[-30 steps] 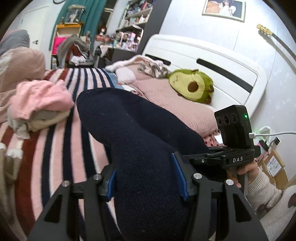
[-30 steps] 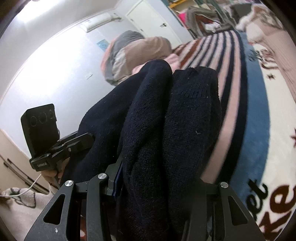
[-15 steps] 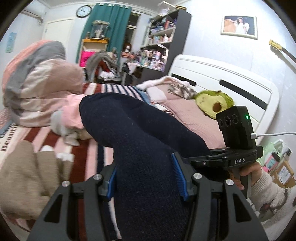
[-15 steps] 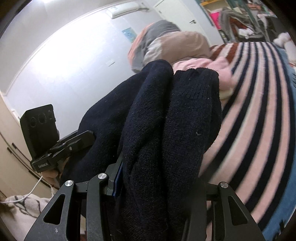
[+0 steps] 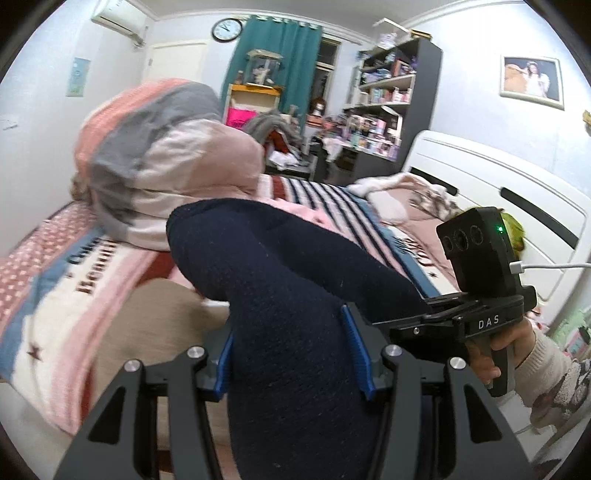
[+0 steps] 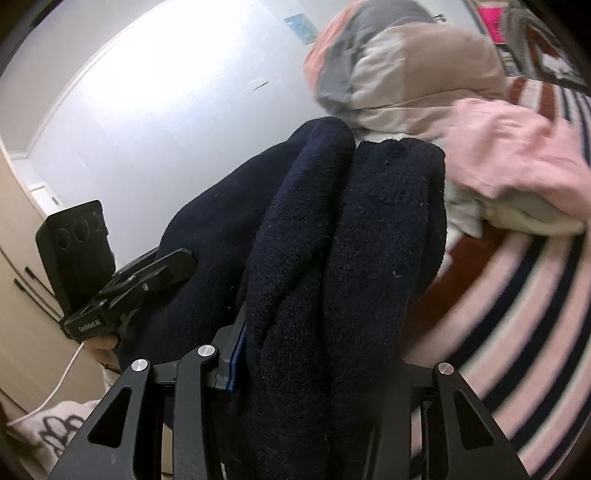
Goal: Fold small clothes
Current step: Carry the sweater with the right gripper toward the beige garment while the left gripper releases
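Navy knit garment (image 5: 295,295), thick, fuzzy, bunched in rolls, held in the air over the striped bed (image 5: 110,295). Left gripper (image 5: 291,354) clamps one end; right gripper (image 6: 317,347) grasps the doubled-over end. Risk: bulky knit slips from the blue pads, or layers splay when laid down. Pink clothes pile (image 6: 509,155) nearby.

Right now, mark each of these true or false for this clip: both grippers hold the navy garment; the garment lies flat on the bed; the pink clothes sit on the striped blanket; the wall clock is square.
1. Both the left gripper and the right gripper clamp the navy garment. True.
2. The garment lies flat on the bed. False: it is bunched between the jaws.
3. The pink clothes sit on the striped blanket. True.
4. The wall clock is square. False: round.
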`<action>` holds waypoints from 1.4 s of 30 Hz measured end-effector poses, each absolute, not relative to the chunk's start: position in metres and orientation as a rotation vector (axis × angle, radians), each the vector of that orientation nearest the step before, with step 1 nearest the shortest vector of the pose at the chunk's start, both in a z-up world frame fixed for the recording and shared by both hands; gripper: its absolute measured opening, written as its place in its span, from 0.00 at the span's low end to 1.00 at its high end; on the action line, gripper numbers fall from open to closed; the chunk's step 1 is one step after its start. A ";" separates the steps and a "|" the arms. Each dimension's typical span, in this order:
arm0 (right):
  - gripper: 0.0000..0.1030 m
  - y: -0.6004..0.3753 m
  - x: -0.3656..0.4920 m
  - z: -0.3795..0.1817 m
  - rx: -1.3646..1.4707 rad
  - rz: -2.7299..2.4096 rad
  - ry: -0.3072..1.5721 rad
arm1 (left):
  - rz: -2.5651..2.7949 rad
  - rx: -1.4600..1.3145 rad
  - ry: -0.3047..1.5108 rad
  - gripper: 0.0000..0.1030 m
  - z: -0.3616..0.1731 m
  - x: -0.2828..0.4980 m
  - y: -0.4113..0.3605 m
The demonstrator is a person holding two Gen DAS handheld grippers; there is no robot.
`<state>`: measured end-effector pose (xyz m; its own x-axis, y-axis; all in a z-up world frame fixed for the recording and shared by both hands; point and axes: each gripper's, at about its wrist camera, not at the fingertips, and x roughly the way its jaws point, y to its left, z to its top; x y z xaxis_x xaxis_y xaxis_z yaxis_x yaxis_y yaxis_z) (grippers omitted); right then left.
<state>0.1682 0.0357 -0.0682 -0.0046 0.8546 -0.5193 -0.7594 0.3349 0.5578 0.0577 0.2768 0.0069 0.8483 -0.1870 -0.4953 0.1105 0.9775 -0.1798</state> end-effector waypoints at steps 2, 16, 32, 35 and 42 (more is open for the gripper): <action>0.35 0.065 0.174 -0.065 0.118 1.311 0.927 | -0.120 -0.134 0.523 0.47 0.013 0.057 0.298; 0.35 0.175 0.203 -0.081 0.094 1.379 1.002 | -0.021 -0.080 0.632 0.42 -0.001 0.112 0.424; 0.45 0.168 0.226 -0.126 0.161 1.300 1.095 | -0.044 -0.096 0.664 0.43 -0.043 0.131 0.434; 0.47 0.163 0.223 -0.123 0.157 1.290 1.088 | -0.028 -0.103 0.655 0.48 -0.038 0.127 0.433; 0.49 0.143 0.218 -0.111 0.155 1.265 1.072 | 0.032 -0.101 0.608 0.51 -0.016 0.111 0.434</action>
